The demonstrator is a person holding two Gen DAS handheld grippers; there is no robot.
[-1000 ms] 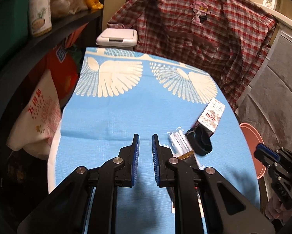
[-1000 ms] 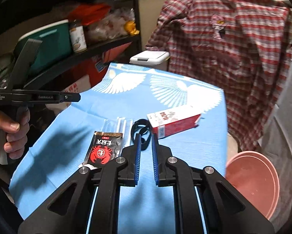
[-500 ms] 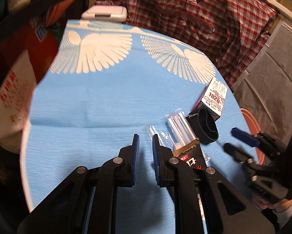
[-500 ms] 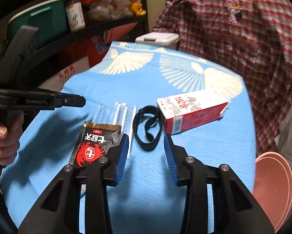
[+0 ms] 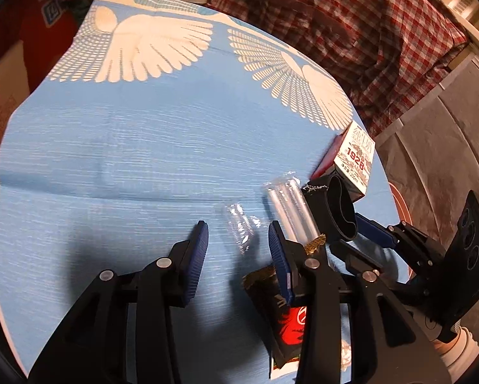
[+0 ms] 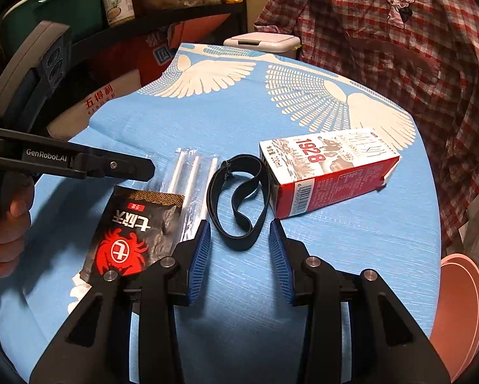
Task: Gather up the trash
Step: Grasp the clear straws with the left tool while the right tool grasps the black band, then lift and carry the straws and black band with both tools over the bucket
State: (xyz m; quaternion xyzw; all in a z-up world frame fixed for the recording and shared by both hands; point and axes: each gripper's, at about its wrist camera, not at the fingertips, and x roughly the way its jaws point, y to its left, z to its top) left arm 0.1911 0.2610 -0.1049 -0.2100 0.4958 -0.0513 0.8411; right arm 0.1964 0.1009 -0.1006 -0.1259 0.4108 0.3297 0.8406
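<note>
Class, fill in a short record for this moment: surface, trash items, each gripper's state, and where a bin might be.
surface: blue cloth with white wing print
trash: milk carton on its side; black band; straws in clear wrap; black sachet
left gripper: open, over a clear wrapper
right gripper: open, just short of the band
bin: white lidded bin beyond the cloth's far edge
</note>
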